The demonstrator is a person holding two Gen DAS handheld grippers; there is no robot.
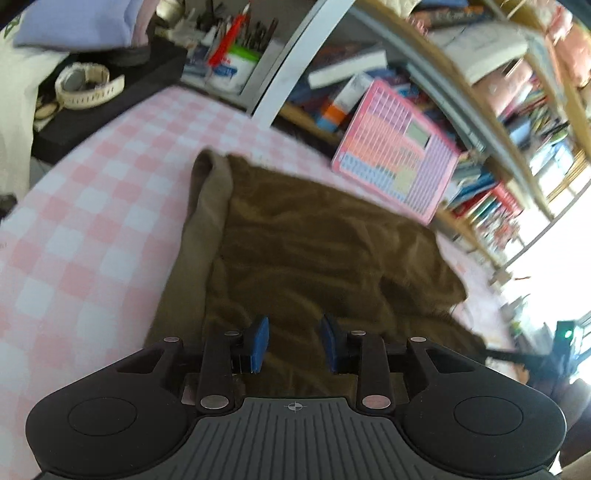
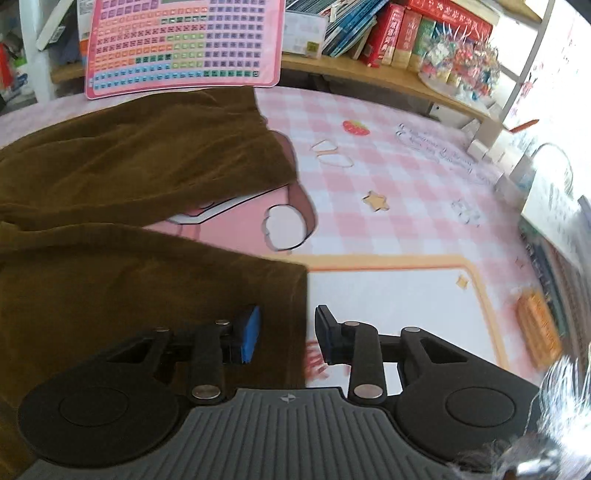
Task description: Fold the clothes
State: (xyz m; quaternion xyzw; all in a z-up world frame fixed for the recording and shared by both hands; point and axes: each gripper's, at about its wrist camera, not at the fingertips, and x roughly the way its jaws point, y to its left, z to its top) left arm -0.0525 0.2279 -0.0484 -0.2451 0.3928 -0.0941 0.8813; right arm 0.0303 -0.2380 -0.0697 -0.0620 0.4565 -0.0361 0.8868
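Note:
A brown garment (image 1: 314, 240) lies spread on the pink checkered table mat (image 1: 92, 221), with a lighter band along its left edge. My left gripper (image 1: 295, 343) hovers over the garment's near part. Its blue pads (image 1: 260, 341) stand apart, and only flat cloth shows below the gap. In the right wrist view the brown garment (image 2: 129, 155) fills the left half, with a folded layer nearest me. My right gripper (image 2: 286, 332) straddles that layer's right edge. The left pad (image 2: 249, 332) is over the cloth and the other over the mat (image 2: 388, 184). Neither pad presses the cloth.
A pink chart board (image 1: 399, 158) (image 2: 184, 40) leans against the shelf behind the garment. Books (image 2: 424, 33) fill the shelves. A white watch (image 1: 86, 86) on a black block and a cup of pens (image 1: 240, 62) stand at the far left. Small boxes crowd the right table edge.

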